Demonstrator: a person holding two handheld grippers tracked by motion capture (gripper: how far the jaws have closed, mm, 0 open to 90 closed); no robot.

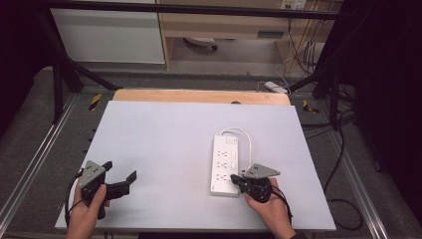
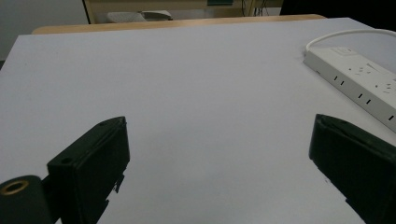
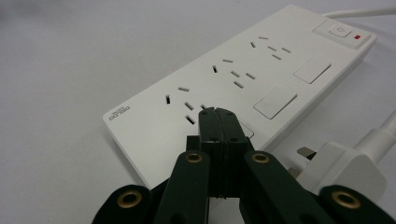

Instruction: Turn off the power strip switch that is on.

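The right gripper, its jaws pressed together on nothing, hovered over the near end of the white power strip, so it should have opened first to grab the white plug beside that strip, while the left gripper waited wide open, well left of the strip.

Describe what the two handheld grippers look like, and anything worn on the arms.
Both the left gripper and the right gripper are black, each topped by a grey three-cornered plate with small holes. Brass-coloured rivets sit at the linkage joints. A black cable trails from each. The forearms are bare; a dark cuff edges the right wrist.
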